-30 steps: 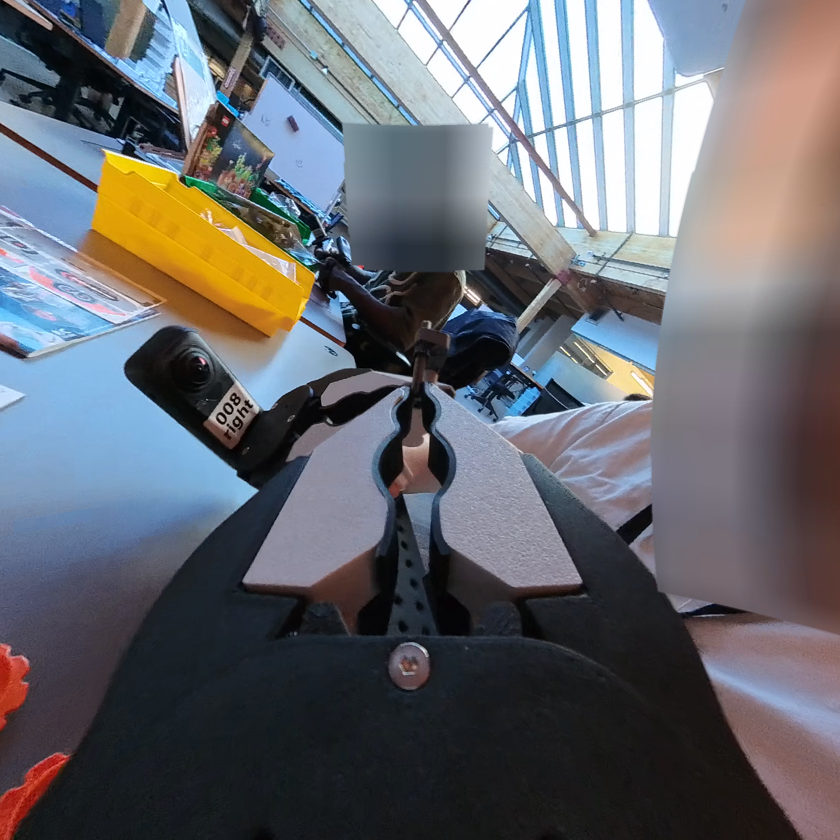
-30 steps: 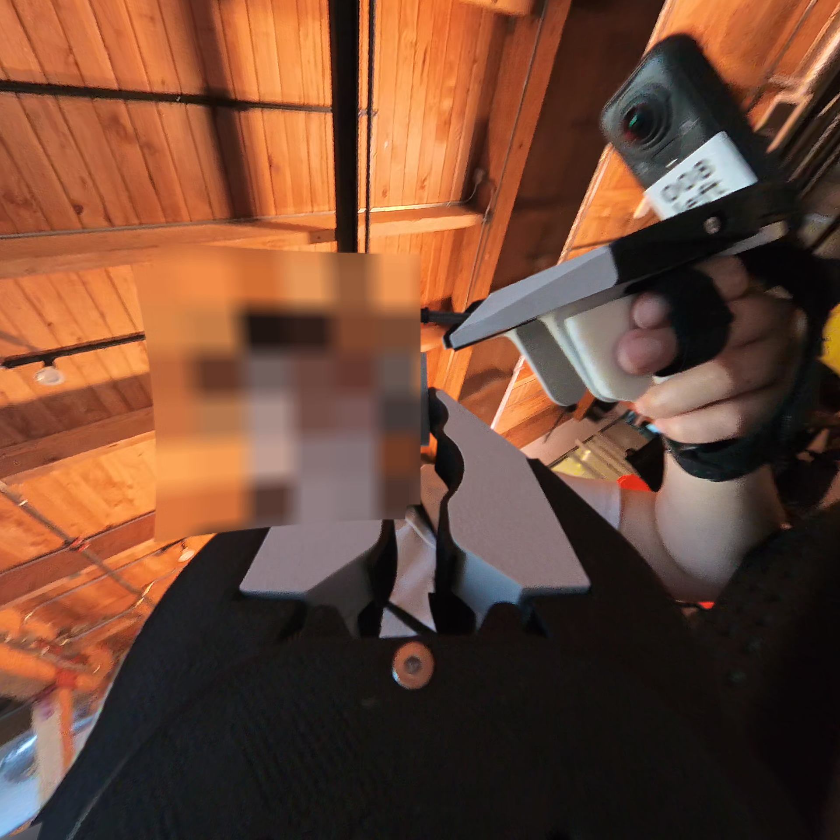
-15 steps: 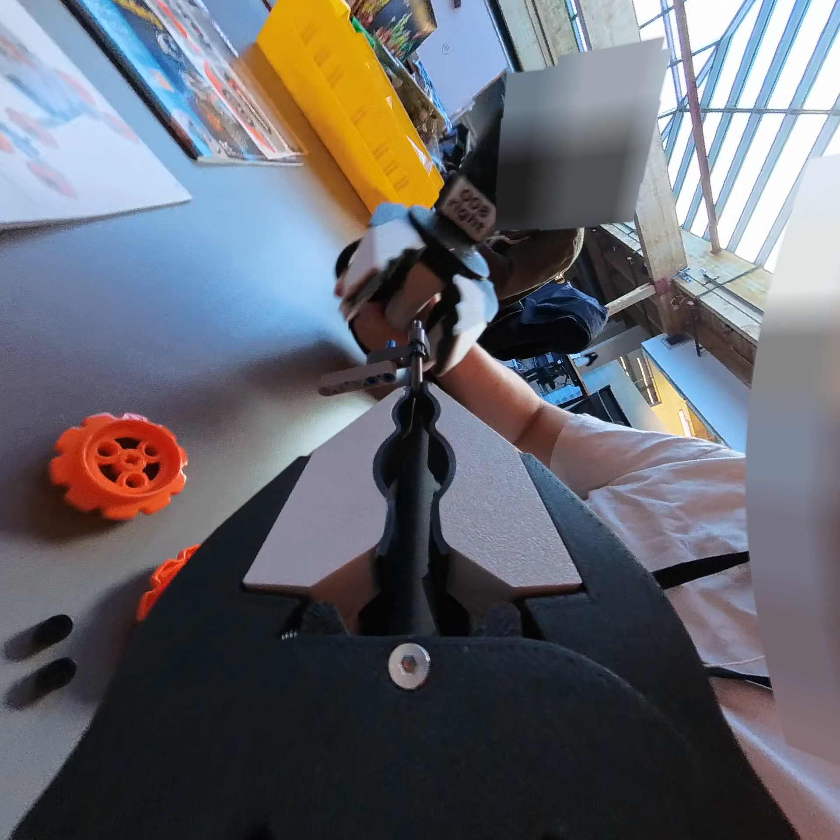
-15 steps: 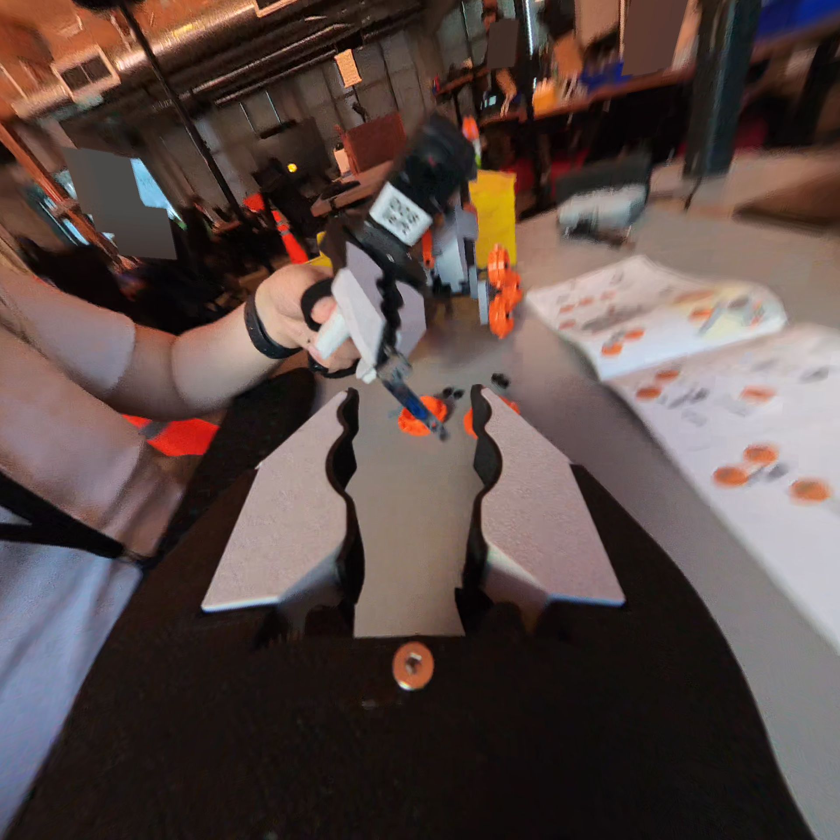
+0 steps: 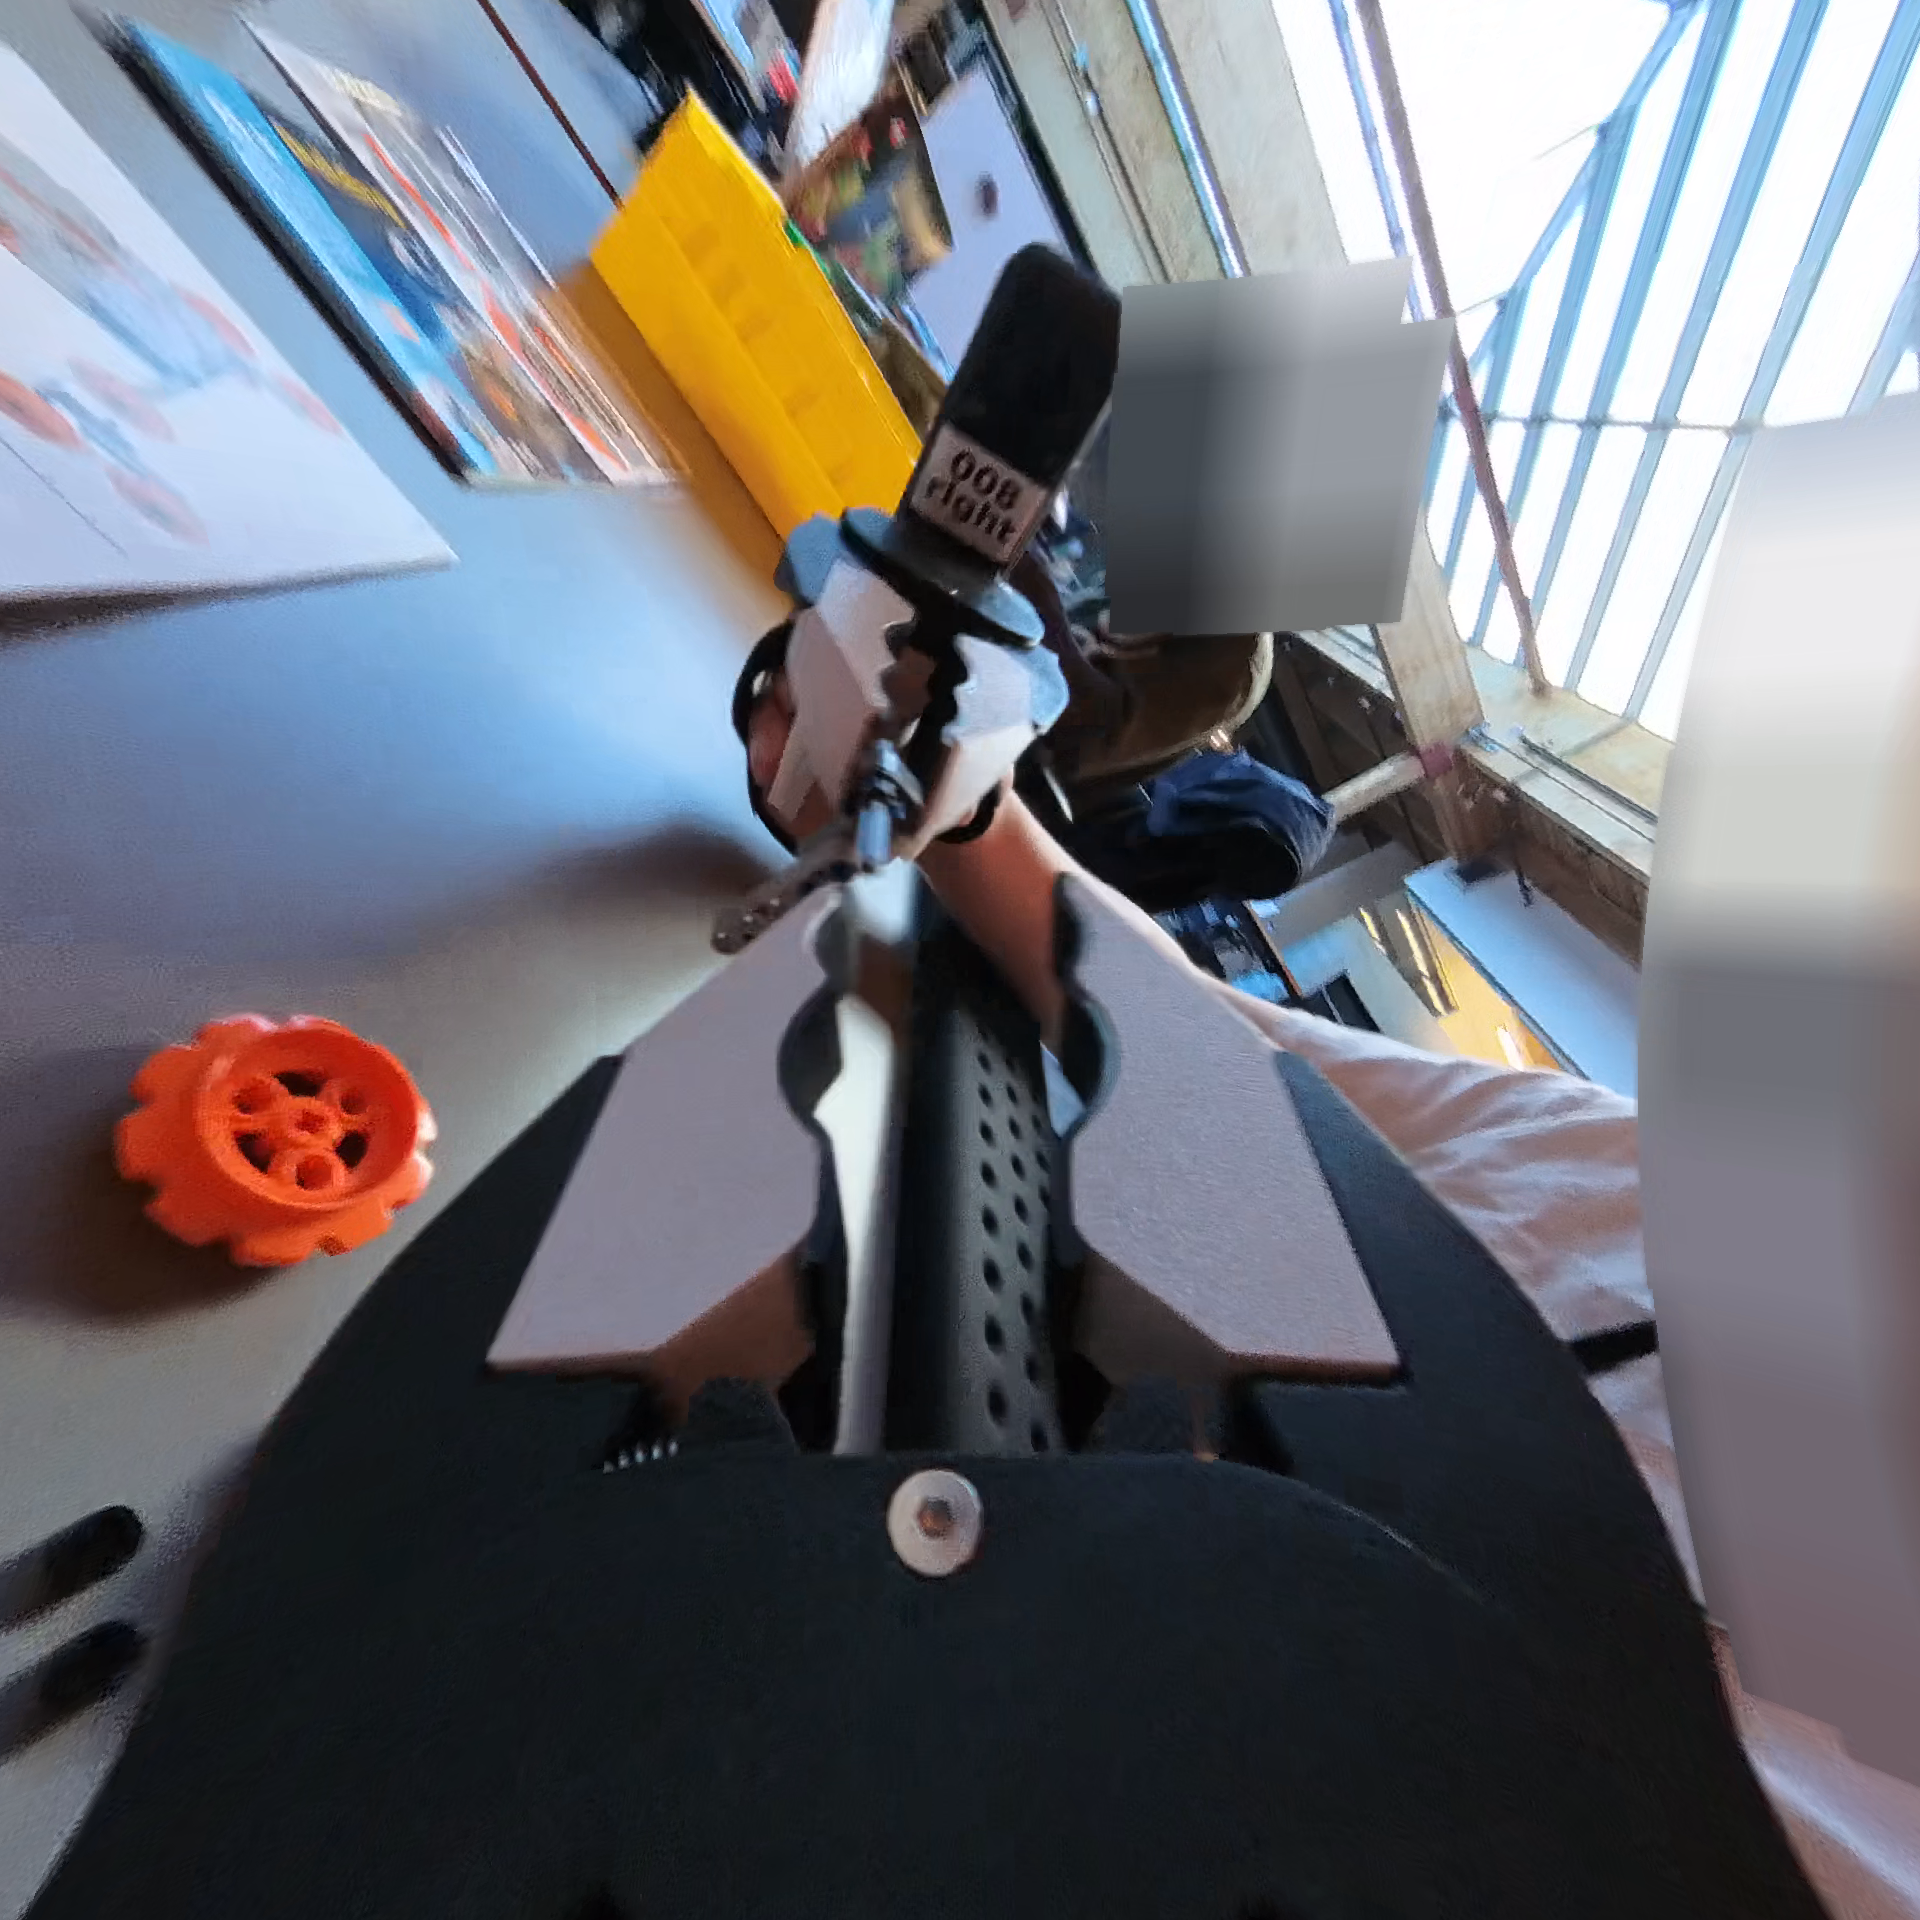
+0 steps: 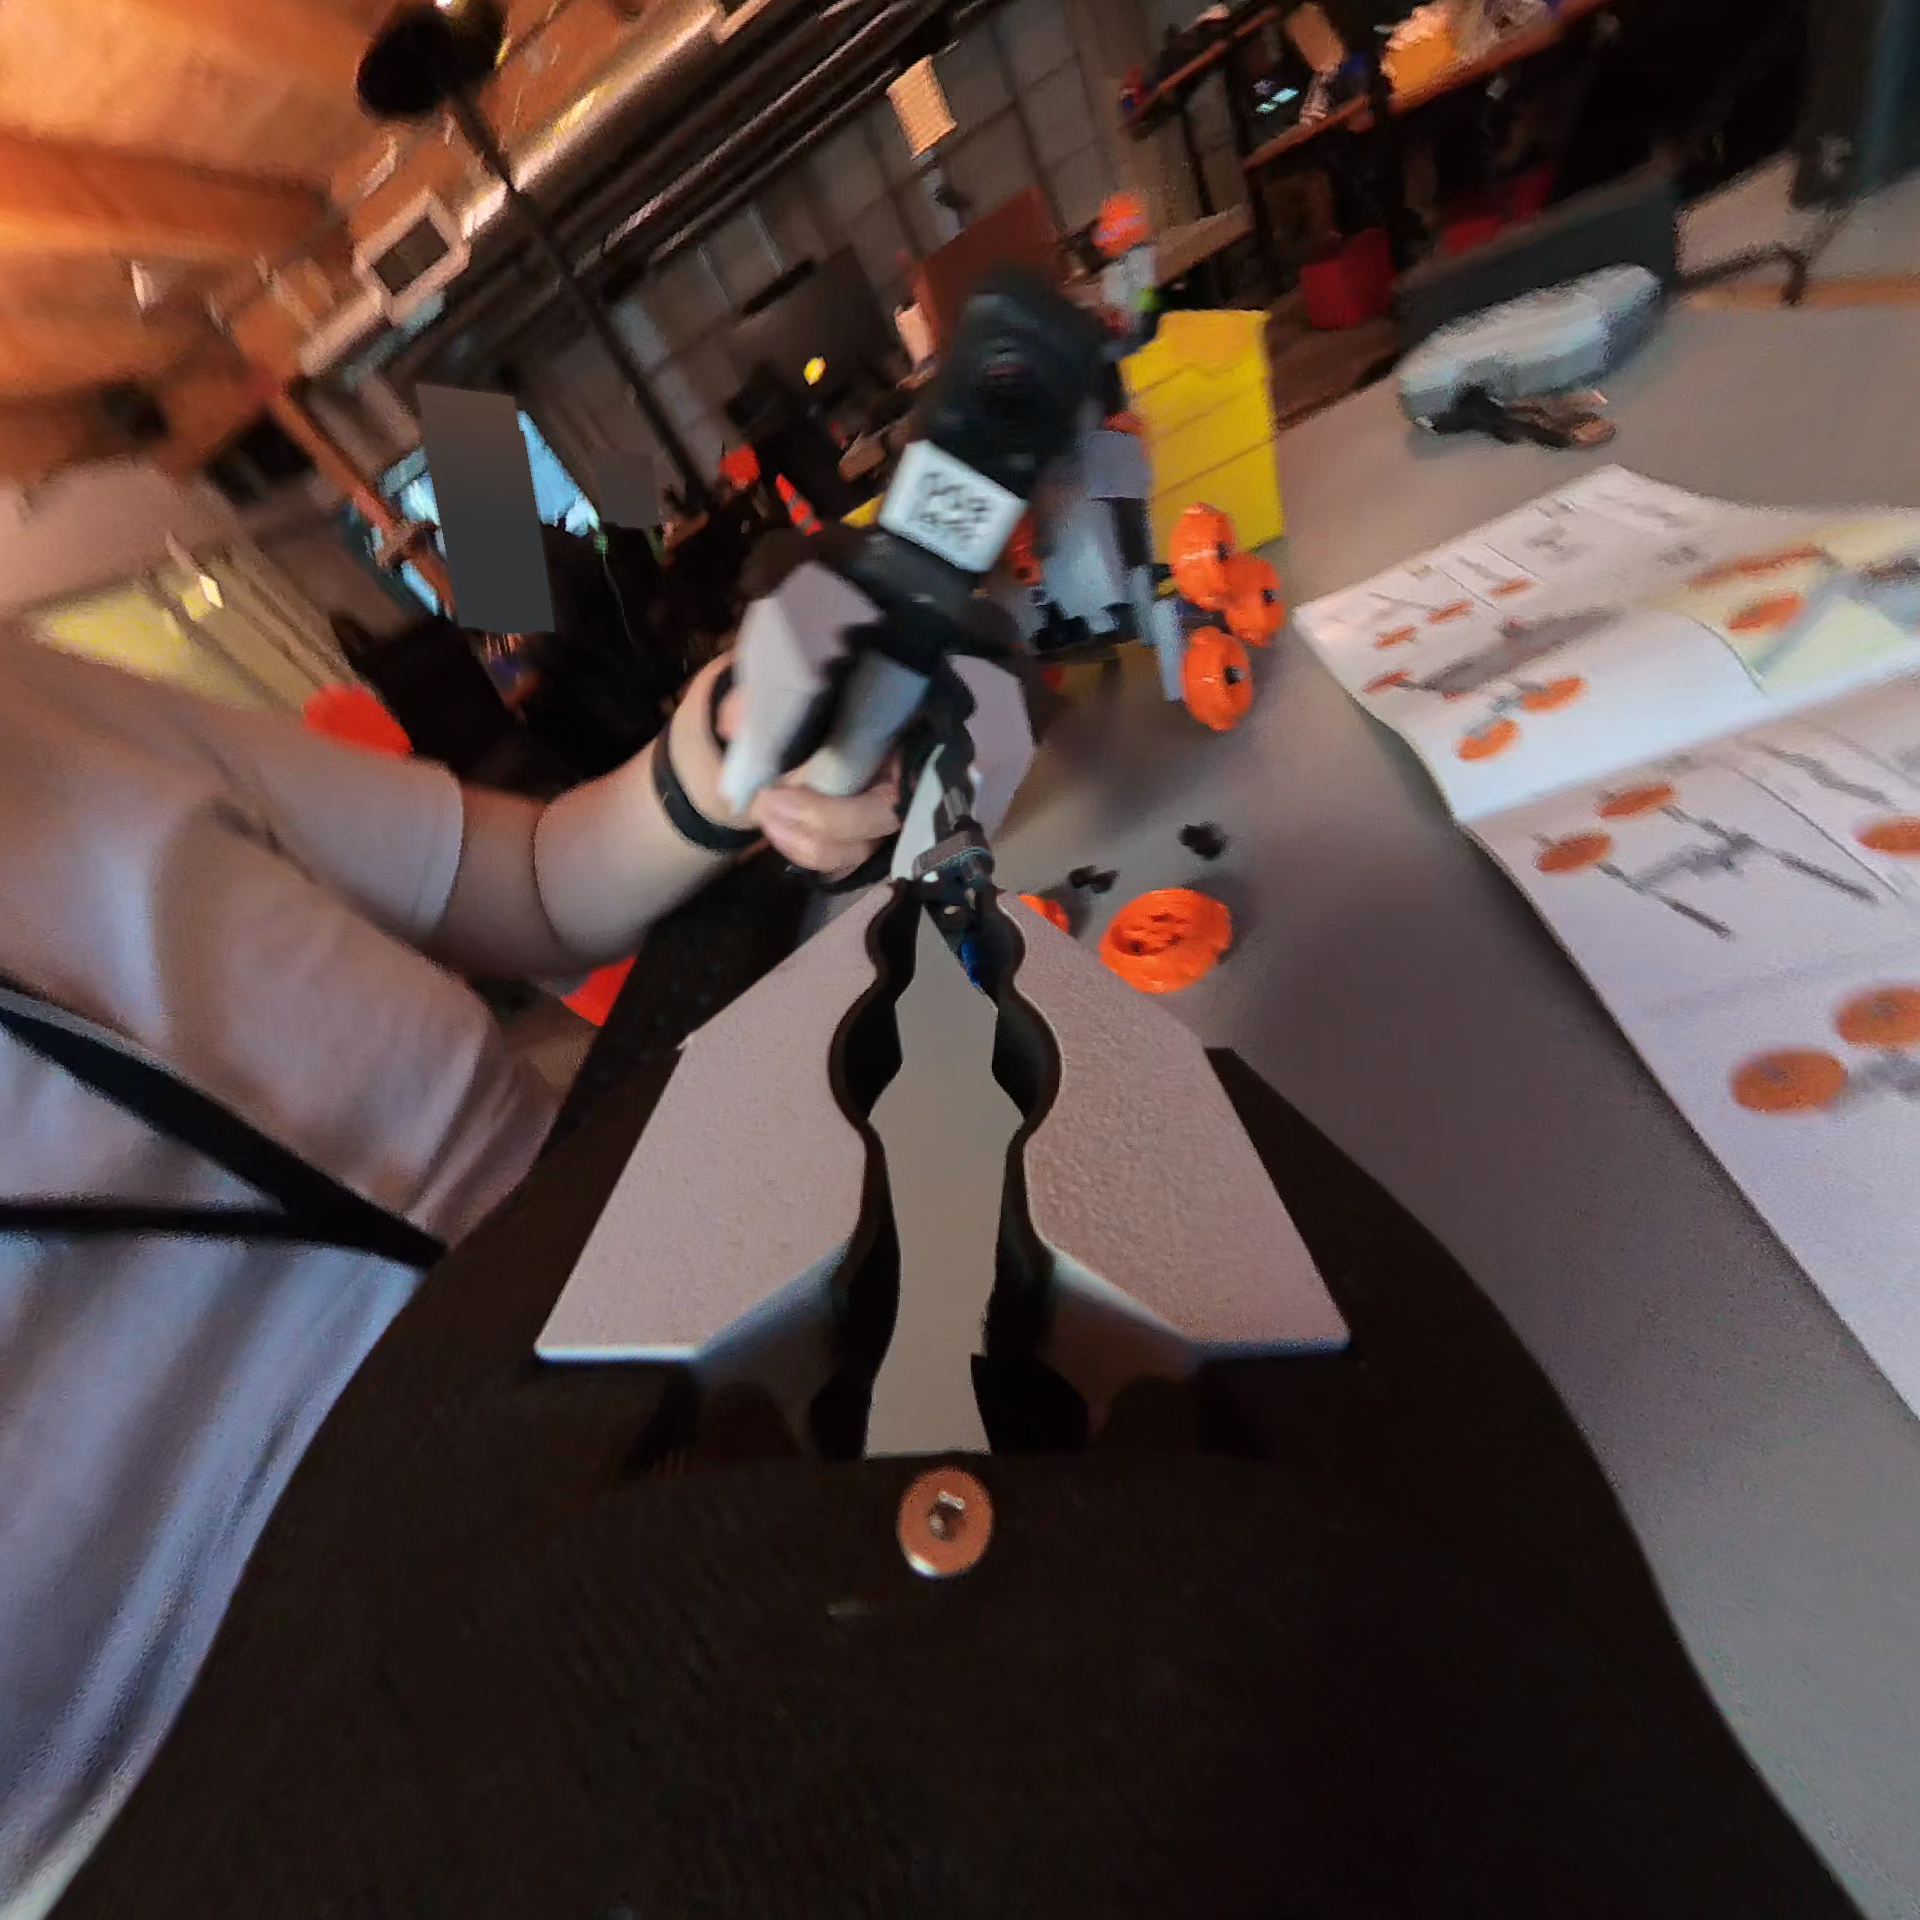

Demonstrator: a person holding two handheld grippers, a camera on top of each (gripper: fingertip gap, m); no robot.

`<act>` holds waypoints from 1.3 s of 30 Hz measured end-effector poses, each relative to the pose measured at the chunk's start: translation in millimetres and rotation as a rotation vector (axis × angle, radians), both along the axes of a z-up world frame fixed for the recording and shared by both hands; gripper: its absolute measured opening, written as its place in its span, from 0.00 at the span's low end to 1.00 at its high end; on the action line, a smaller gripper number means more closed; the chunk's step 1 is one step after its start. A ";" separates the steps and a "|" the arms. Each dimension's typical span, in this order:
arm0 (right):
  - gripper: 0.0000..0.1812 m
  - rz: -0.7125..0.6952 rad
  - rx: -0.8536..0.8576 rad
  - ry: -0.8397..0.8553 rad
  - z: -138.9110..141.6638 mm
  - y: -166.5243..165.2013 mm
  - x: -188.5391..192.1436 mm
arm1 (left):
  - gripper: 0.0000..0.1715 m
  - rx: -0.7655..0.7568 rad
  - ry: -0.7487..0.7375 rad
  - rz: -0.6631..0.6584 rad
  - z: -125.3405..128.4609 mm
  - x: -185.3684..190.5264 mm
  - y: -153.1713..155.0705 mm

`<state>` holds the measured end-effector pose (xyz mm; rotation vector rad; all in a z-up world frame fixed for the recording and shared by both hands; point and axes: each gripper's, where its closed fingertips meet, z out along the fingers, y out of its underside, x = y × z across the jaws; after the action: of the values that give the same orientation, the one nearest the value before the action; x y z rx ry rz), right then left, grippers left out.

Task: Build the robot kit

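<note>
In the left wrist view my left gripper (image 5: 945,904) is open, its jaws well apart and empty. Just ahead, my right gripper (image 5: 883,790) is shut on a small grey beam-and-axle piece (image 5: 790,883) held above the grey table (image 5: 416,779). In the right wrist view my right gripper (image 6: 948,904) pinches that piece (image 6: 951,868) at its tips, and a blue pin shows below. The left gripper (image 6: 914,769), held by a hand, faces it close by. An orange toothed wheel (image 5: 275,1138) lies on the table to the left; it also shows in the right wrist view (image 6: 1164,940).
A yellow bin (image 5: 748,332) and open instruction booklets (image 6: 1662,727) lie on the table. A grey model with orange wheels (image 6: 1143,603) stands behind the left gripper. Small black pins (image 6: 1200,836) lie near the wheel. The person's white sleeve (image 6: 260,831) is at the left. Both grippers' tips are close together, under 4 cm apart. My left gripper's tips are some 10 centimetres from the orange toothed wheel (image 5: 275,1138). Seen from the right wrist view (image 6: 1167,924) as well.
My left gripper, shut on the grey piece half a second ago, has opened and let it go. My right gripper, then wide open, has moved in and shut on the piece.
</note>
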<state>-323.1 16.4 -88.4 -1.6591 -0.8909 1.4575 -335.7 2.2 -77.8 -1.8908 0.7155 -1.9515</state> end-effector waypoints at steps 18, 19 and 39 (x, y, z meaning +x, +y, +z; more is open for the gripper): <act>0.05 -0.115 -0.578 0.199 -23.8 65.6 32.4 | 0.15 0.438 0.318 0.084 -46.7 0.1 -2.0; 0.05 -0.120 -0.590 0.204 -24.3 61.8 31.0 | 0.15 0.451 0.331 0.087 -48.4 -0.6 -1.1; 0.06 -0.046 -0.619 0.008 -44.6 24.4 5.4 | 0.10 0.692 0.849 0.403 -77.4 -77.2 34.7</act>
<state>-317.7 40.8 -133.0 -2.0869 -0.4021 1.8217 -412.9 36.9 -155.2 -2.0955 0.9507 -0.4897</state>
